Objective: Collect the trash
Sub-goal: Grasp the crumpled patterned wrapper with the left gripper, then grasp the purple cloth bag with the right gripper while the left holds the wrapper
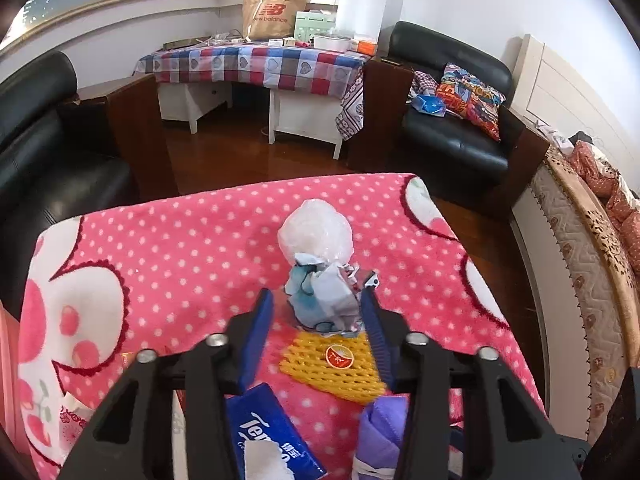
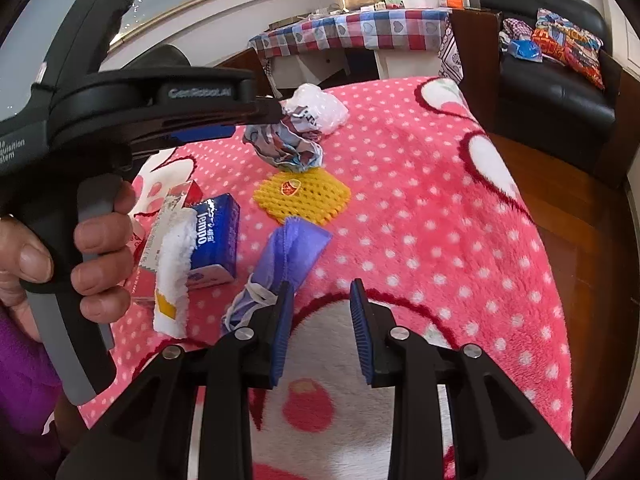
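Nearest on the pink blanket [image 1: 192,240] lie one blue tissue pack [image 1: 272,436] and one purple cloth [image 1: 380,428], then one yellow foam net [image 1: 340,364]. Just beyond the net, left gripper [image 1: 318,300] jaws bracket the crumpled wrapper [image 1: 324,296], pads apart from it; one white bag [image 1: 316,232] behind. Right gripper [image 2: 320,292] gapes, empty

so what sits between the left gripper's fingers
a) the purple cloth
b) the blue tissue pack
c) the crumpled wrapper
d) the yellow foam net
c: the crumpled wrapper stands between the two blue pads of the left gripper, while the yellow foam net, the tissue pack and the purple cloth lie nearer the camera, under the gripper.
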`<state>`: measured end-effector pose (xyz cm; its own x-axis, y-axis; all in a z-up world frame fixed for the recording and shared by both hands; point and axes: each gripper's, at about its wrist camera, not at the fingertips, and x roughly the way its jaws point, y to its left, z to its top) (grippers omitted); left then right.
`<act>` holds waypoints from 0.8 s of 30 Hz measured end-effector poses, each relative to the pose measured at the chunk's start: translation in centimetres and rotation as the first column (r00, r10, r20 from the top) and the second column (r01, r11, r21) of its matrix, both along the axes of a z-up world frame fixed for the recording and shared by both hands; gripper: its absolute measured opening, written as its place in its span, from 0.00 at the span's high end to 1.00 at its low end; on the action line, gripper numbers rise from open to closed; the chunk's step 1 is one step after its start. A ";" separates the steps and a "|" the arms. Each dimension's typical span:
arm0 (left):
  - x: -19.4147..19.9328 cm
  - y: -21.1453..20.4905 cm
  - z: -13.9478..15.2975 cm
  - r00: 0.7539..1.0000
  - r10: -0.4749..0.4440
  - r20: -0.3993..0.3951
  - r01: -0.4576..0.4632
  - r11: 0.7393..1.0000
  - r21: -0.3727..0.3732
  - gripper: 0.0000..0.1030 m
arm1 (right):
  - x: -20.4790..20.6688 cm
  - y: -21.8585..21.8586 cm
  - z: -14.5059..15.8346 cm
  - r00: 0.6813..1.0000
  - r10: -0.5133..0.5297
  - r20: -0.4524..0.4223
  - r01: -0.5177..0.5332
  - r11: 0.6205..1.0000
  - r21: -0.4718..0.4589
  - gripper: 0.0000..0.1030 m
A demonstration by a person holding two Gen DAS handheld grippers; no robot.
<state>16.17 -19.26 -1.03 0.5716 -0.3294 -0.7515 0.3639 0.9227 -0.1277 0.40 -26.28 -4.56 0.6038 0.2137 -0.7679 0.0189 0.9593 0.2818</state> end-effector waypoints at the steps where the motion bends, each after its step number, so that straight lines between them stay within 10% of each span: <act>1: 0.1 0.1 -0.1 1.000 -0.003 -0.003 0.003 1.000 -0.001 0.72 | 0.0 0.0 -0.1 1.000 0.000 -0.002 0.000 1.000 0.002 0.72; 9: -0.4 1.7 -0.3 1.000 0.004 0.005 -0.004 1.000 -0.020 0.97 | -0.3 0.4 0.2 1.000 0.004 0.005 -0.004 1.000 0.006 0.72; 24: -4.2 6.4 2.6 0.998 0.027 0.063 -0.020 0.995 -0.100 0.98 | 0.6 2.2 0.5 0.999 0.023 0.022 -0.024 0.999 0.025 0.71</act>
